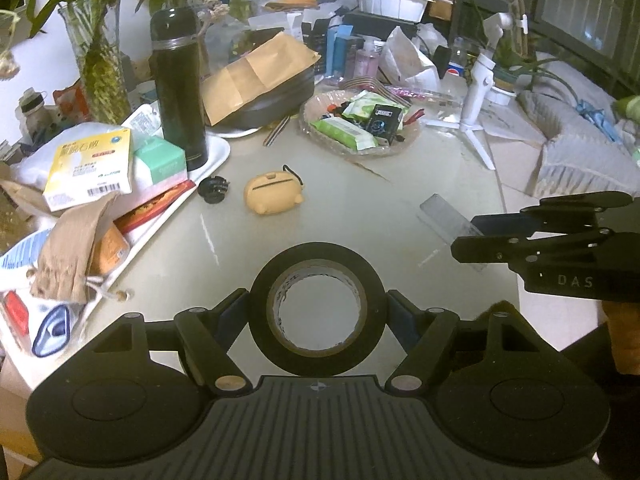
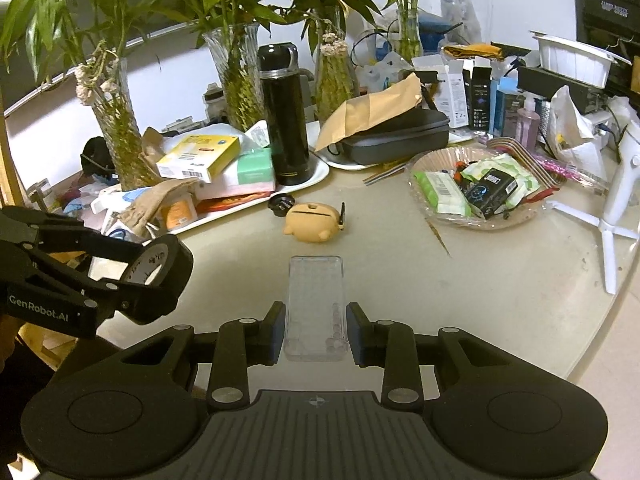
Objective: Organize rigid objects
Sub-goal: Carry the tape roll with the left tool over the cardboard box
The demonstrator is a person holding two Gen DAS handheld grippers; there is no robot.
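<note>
My left gripper (image 1: 318, 308) is shut on a black tape roll (image 1: 318, 256), held above the table; it also shows in the right wrist view (image 2: 160, 276). A clear plastic box (image 2: 315, 308) lies on the table between the fingers of my right gripper (image 2: 315, 332), whose pads stand close beside its sides with thin gaps. In the left wrist view the right gripper (image 1: 464, 236) is at the right over the clear box (image 1: 444, 216). A yellow earbud case (image 1: 274, 194) and a small black cap (image 1: 214, 190) lie mid-table.
A white tray (image 1: 216, 156) at the left holds a black thermos (image 1: 178, 88), boxes and bags. A glass dish (image 1: 308, 120) of packets sits at the back. A white tripod gimbal (image 1: 476, 88) stands right. Vases of plants (image 2: 236, 68) line the back.
</note>
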